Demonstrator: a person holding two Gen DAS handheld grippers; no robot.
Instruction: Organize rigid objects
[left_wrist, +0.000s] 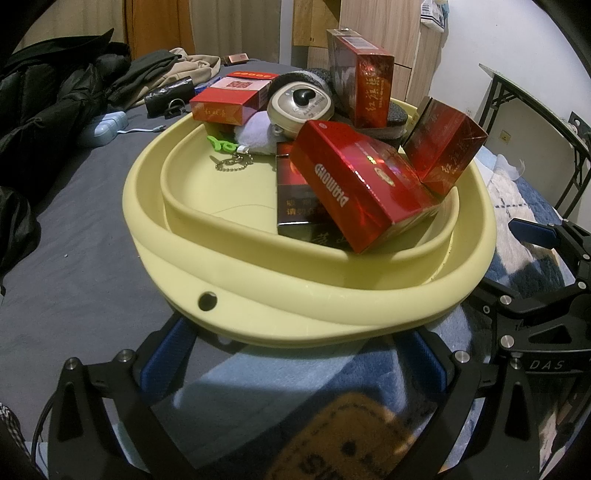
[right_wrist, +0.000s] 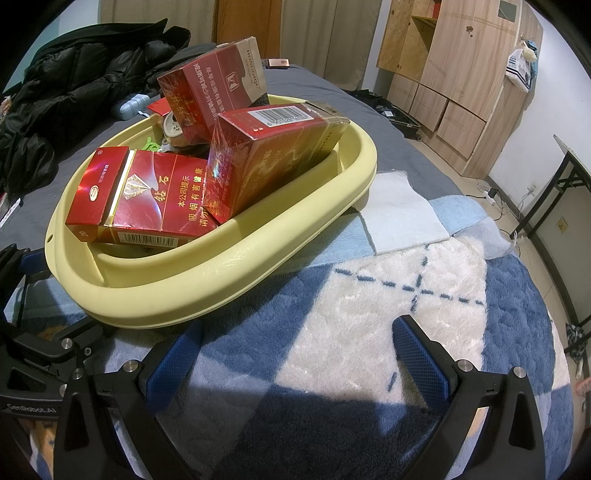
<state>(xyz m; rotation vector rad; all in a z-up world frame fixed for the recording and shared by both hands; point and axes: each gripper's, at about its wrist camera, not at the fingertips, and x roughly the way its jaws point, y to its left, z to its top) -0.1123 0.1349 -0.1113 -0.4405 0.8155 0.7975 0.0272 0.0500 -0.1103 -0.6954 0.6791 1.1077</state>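
Note:
A pale yellow basin (left_wrist: 236, 273) (right_wrist: 177, 291) sits on the bed. It holds several red cigarette boxes: one reading DIAMOND (left_wrist: 354, 184) (right_wrist: 140, 199), one leaning at the right (left_wrist: 443, 144) (right_wrist: 266, 158), one upright at the back (left_wrist: 362, 77) (right_wrist: 214, 99), one at the left back (left_wrist: 229, 99). A round beige device (left_wrist: 299, 107), a green clip (left_wrist: 221, 144) and a ball chain (left_wrist: 232, 162) also lie inside. My left gripper (left_wrist: 295, 354) is open just before the basin's near rim. My right gripper (right_wrist: 295, 354) is open and empty over the blanket.
Black jackets (left_wrist: 55, 110) (right_wrist: 74, 85) are piled at the left of the grey bed. A blue-and-white fleece blanket (right_wrist: 406, 295) lies under the basin's near side. A light blue case (left_wrist: 107, 125), a black pouch (left_wrist: 170, 94), a wooden wardrobe (right_wrist: 461, 74) and a folding table (right_wrist: 569, 173) stand around.

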